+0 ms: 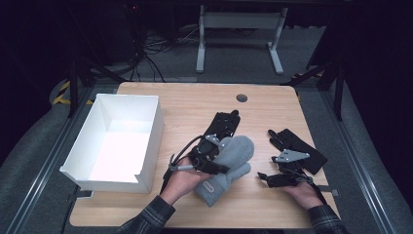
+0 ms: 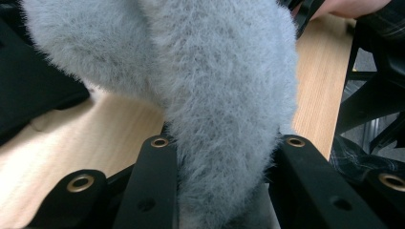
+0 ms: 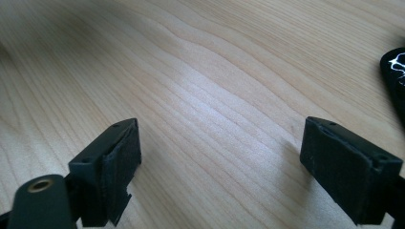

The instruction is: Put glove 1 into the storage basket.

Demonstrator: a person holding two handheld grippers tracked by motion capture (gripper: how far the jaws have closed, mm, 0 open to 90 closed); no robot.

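The left gripper (image 1: 210, 161), just below the centre of the high view, is clamping a grey fleece mitten (image 1: 229, 168); in the left gripper view the fuzzy pile (image 2: 224, 95) is bulging between both black jaws, which are pressing into it. The mitten is lying at the frame's lower middle, its cuff toward the bottom edge and one end draping over a black glove (image 1: 224, 124) above it. It is looking light, soft and floppy, so it will probably sag and fold when lifted; gripping a thick bunch near the middle seems safer than pinching loose fleece. The right gripper (image 1: 277, 179), at lower right, is resting with jaws spread wide and nothing between them, beside a second black glove (image 1: 297, 146). The wooden table (image 1: 195, 105) is looking smooth and pale, a white open box (image 1: 117, 141) is sitting at the left, and the room behind is lying dark, with cables and a desk frame.
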